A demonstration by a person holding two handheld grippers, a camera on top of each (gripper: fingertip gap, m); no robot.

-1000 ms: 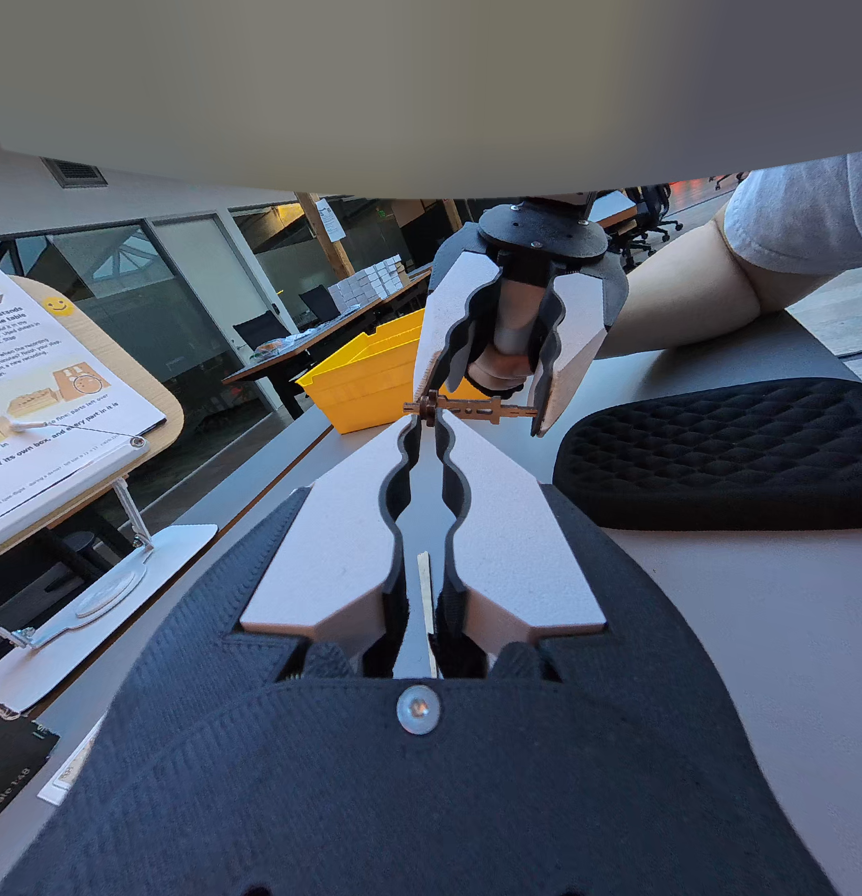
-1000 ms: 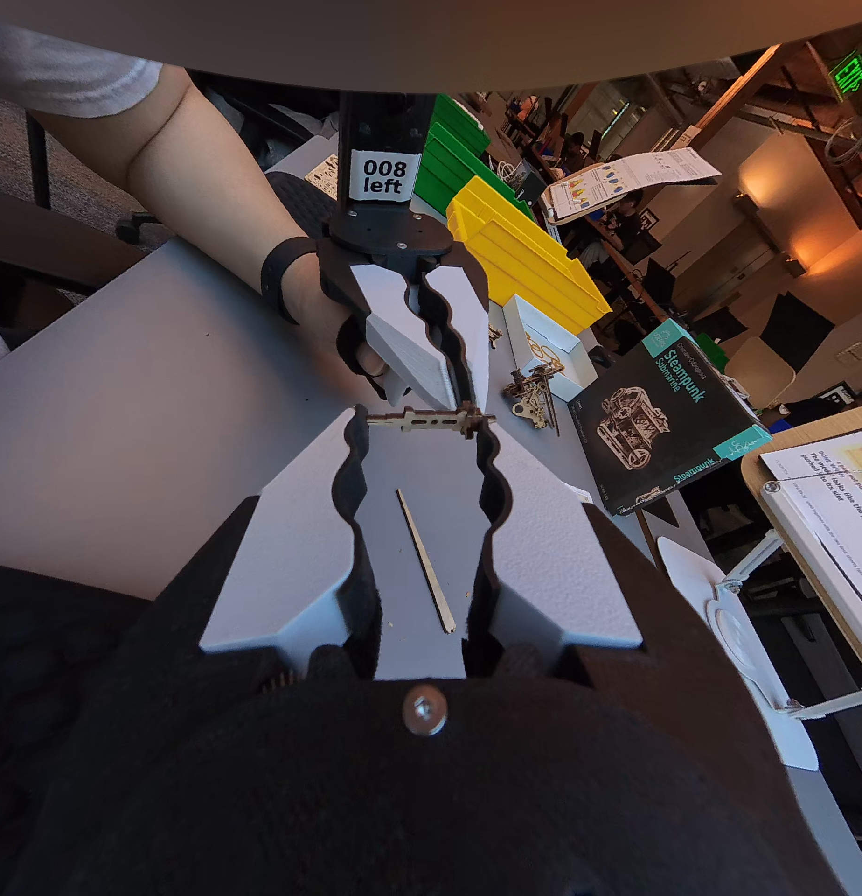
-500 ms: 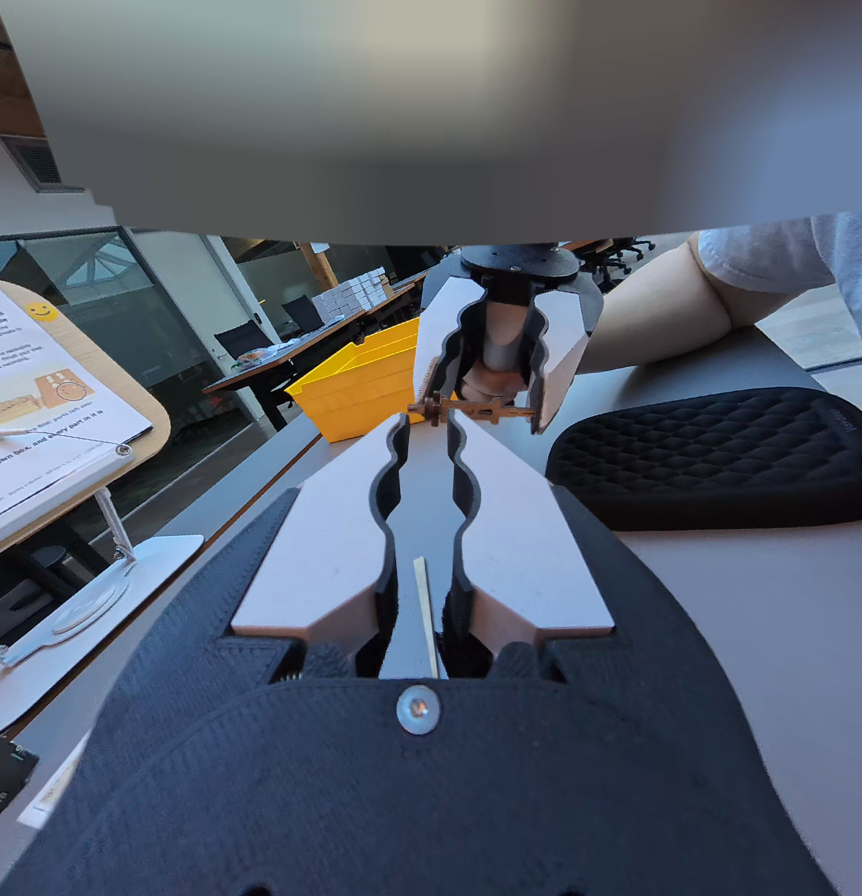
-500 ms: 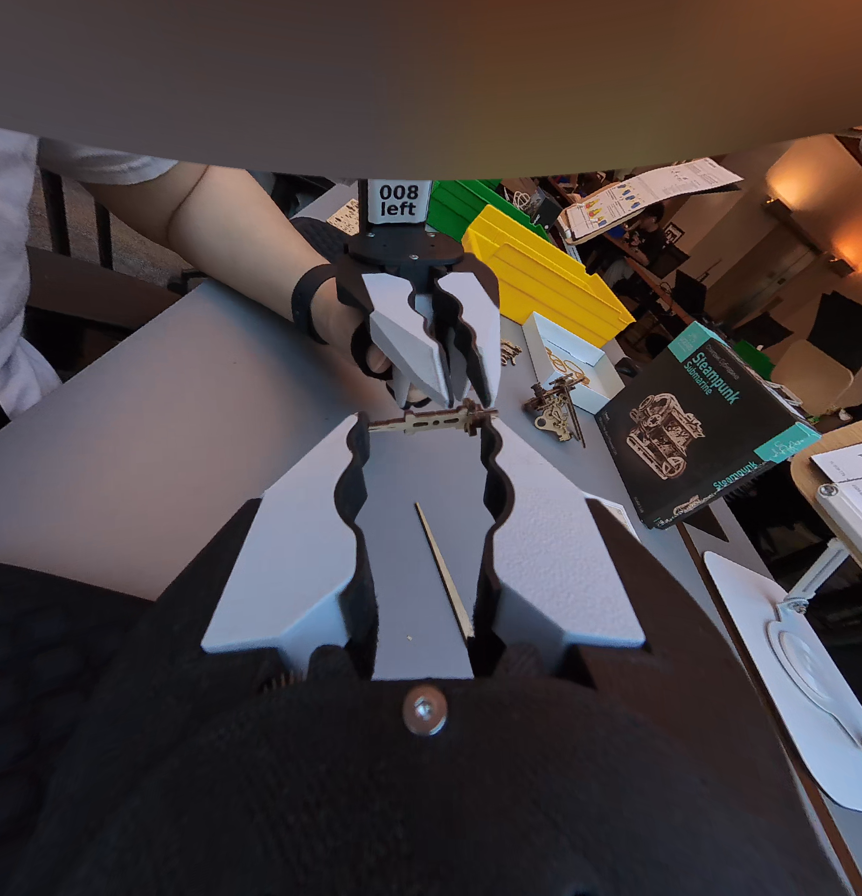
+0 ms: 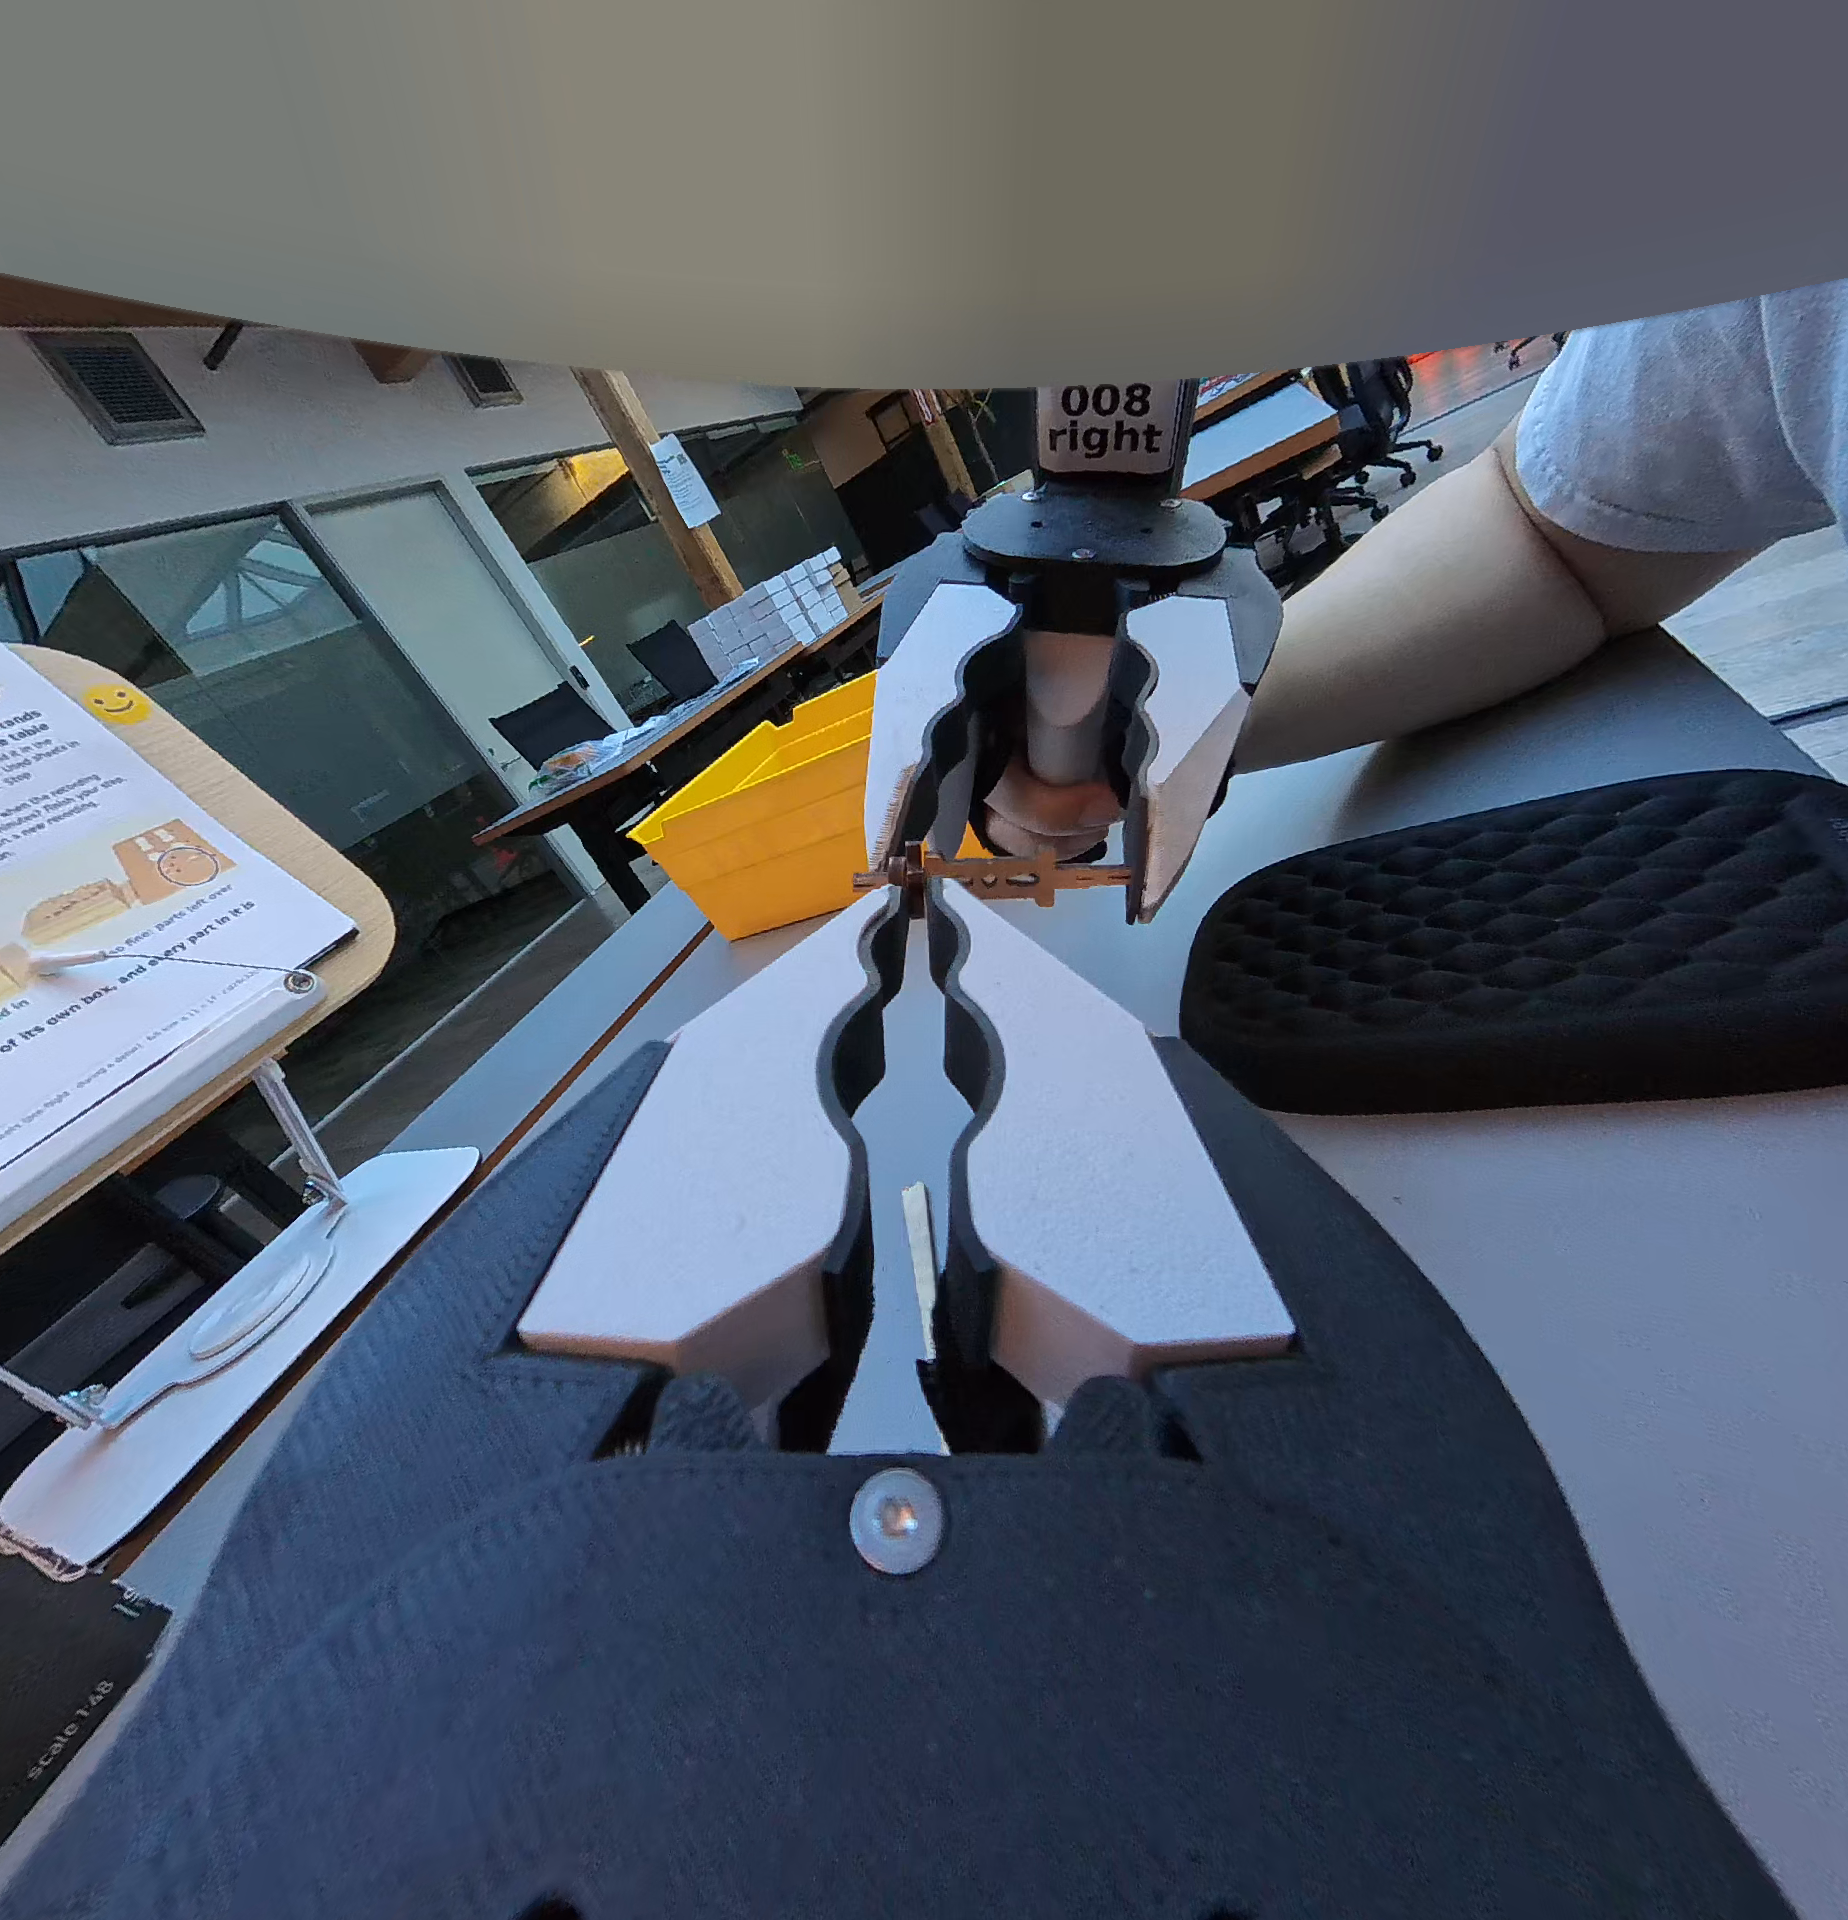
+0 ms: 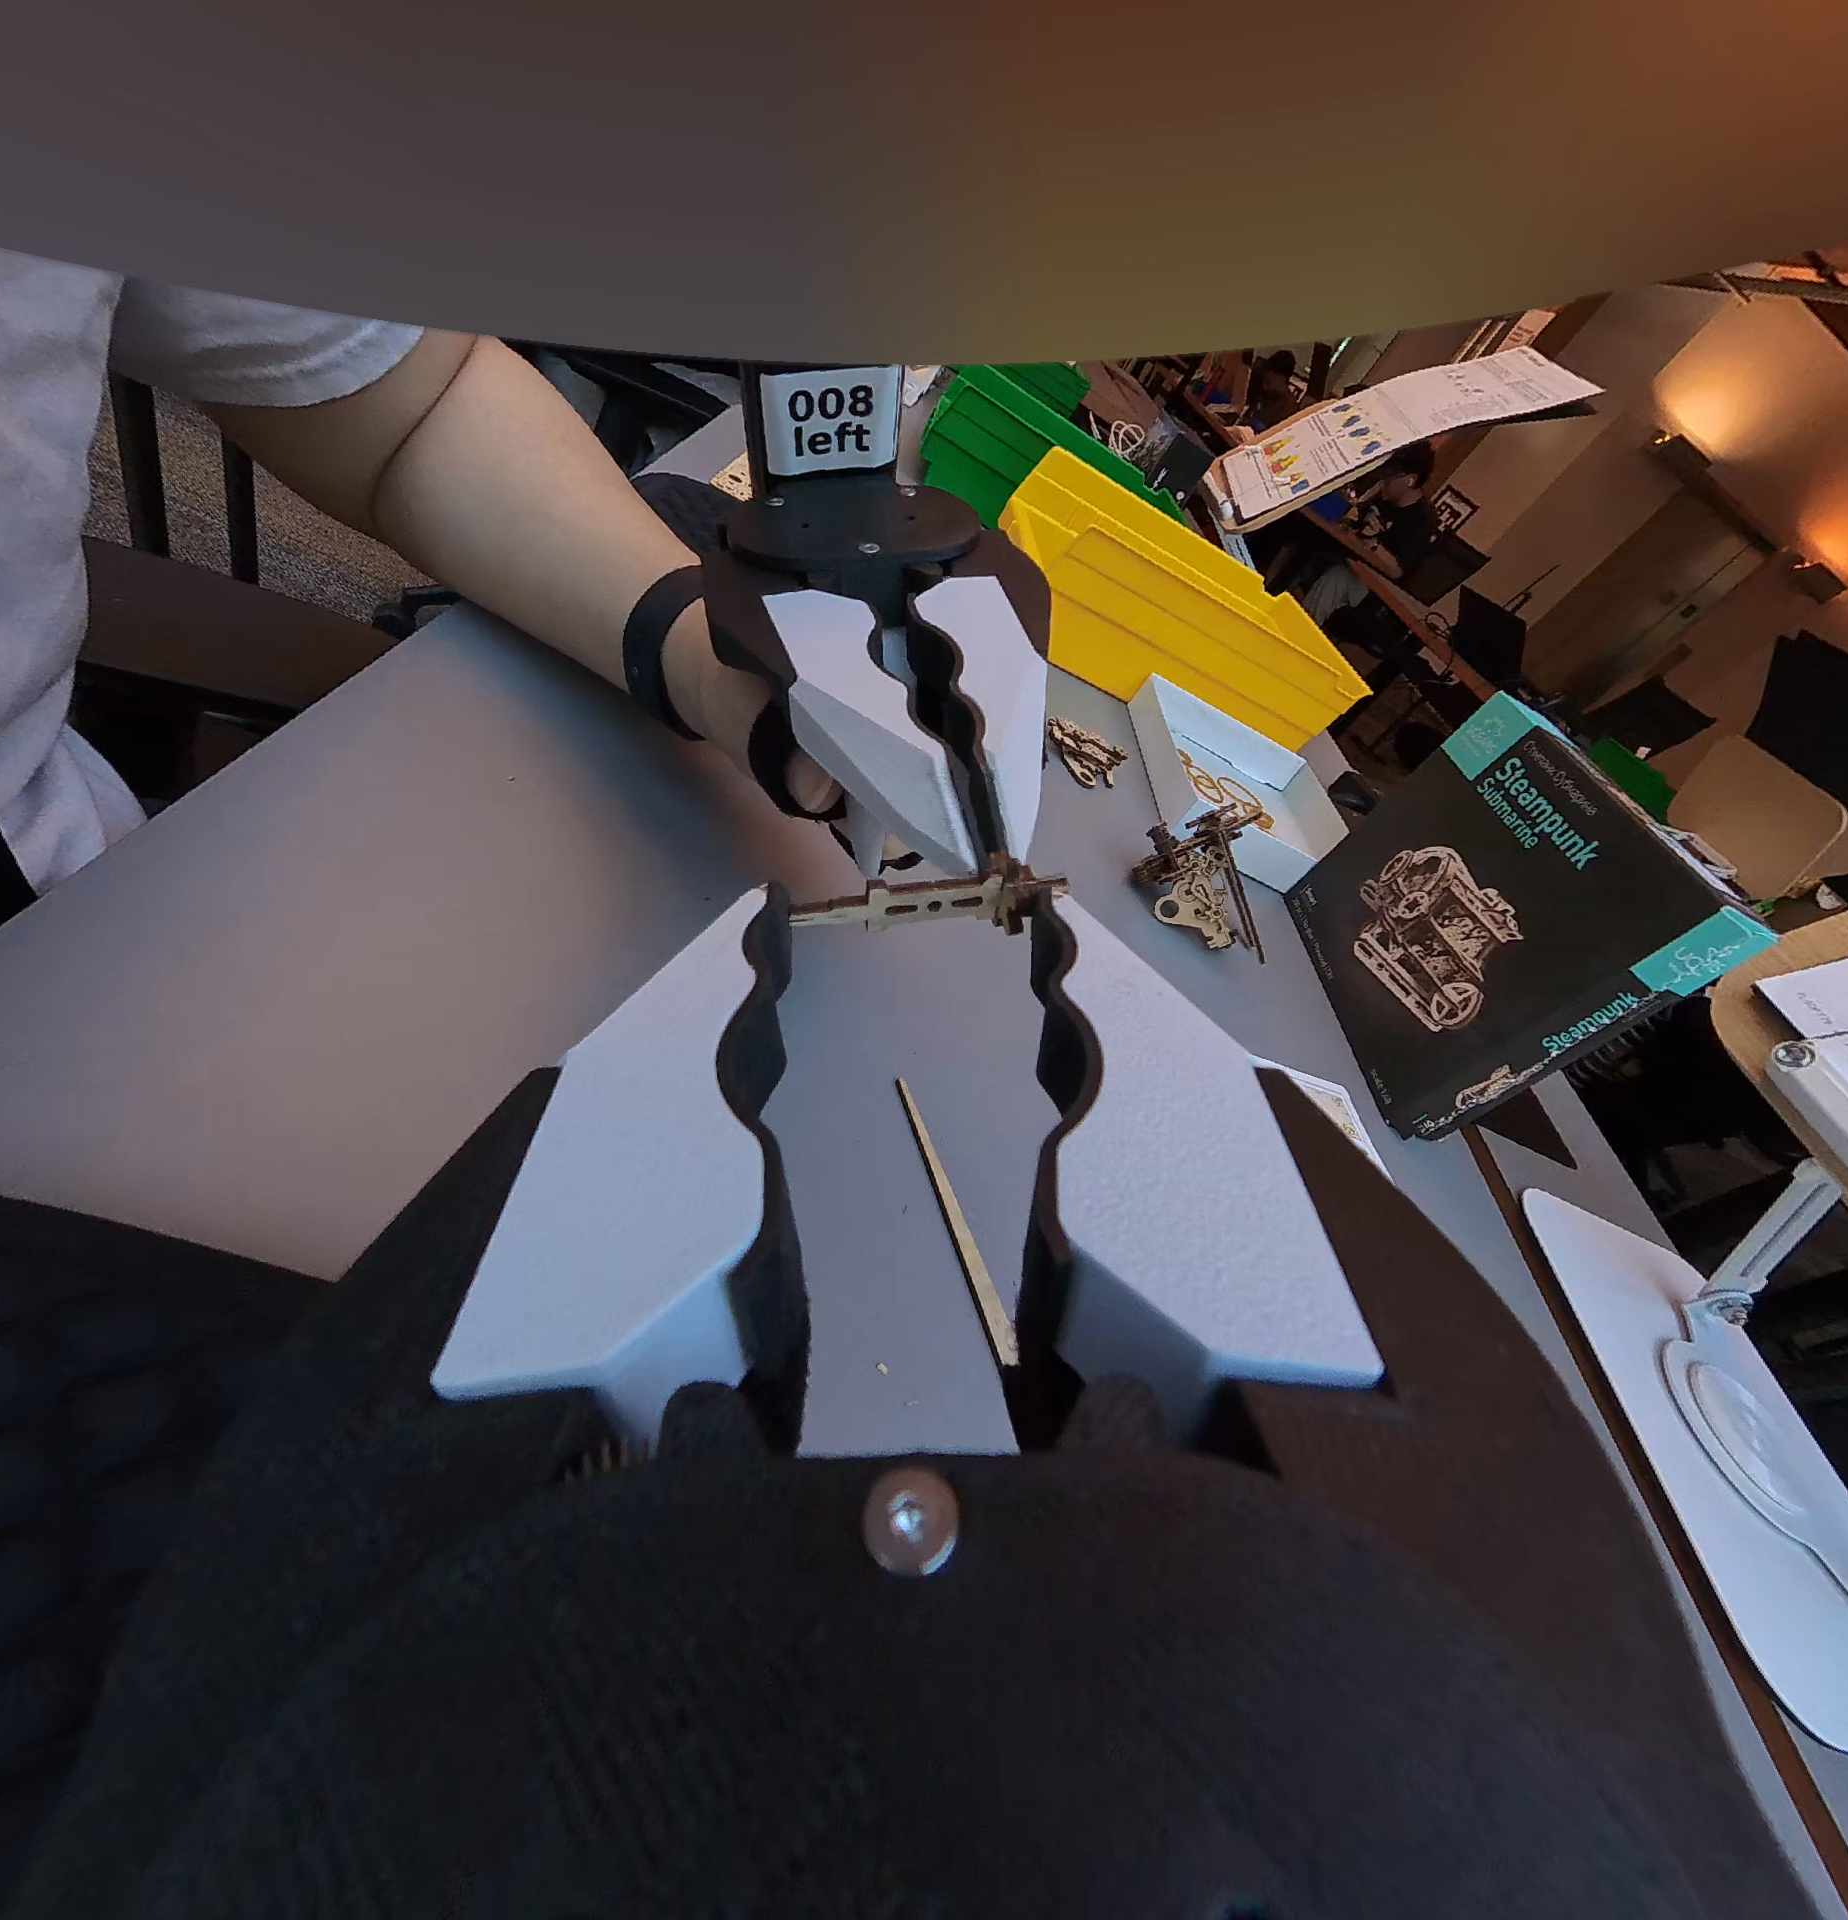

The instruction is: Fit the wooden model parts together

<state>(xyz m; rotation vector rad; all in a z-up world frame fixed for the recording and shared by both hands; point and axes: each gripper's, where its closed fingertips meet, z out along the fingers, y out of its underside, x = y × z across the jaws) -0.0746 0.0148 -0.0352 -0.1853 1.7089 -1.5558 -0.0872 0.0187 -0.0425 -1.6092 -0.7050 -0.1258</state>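
Left tongs [image 5: 912, 902] nearly together, tips clamped on 1 end of the thin brown slotted wooden model strip [image 5: 993, 878], at the small cross-piece fitted on that end. The strip sits level, up off the grey worktop [image 5: 1522, 1299], spanning between both tongs.

Right tongs [image 6: 909, 914] set wide apart, the strip [image 6: 920, 902] bridging the gap: the left fingertip [image 6: 769, 914] touches its far end and the right fingertip [image 6: 1045, 925] sits at the cross-piece end. Whether they press on it or just touch, cannot tell. In the left wrist view the right tongs [image 5: 1013, 883] point down at the strip from across the worktop; in the right wrist view the left tongs [image 6: 987, 868] come down with tips pinched on the cross-piece end.

Thin pale wooden stick [image 6: 956, 1221] lies flat on the worktop under the tongs, also seen between the left fingers [image 5: 920, 1262].

Elsewhere on the worktop:
- small part-built wooden model assembly [image 6: 1200, 883], next to a white open box [image 6: 1232, 790]
- dark kit box with teal trim [image 6: 1543, 914]
- yellow plastic bins [image 6: 1190, 613], green bins [image 6: 1013, 416] behind
- black quilted pad [image 5: 1543, 935]
- instruction sheet on a wooden stand [image 5: 99, 935]
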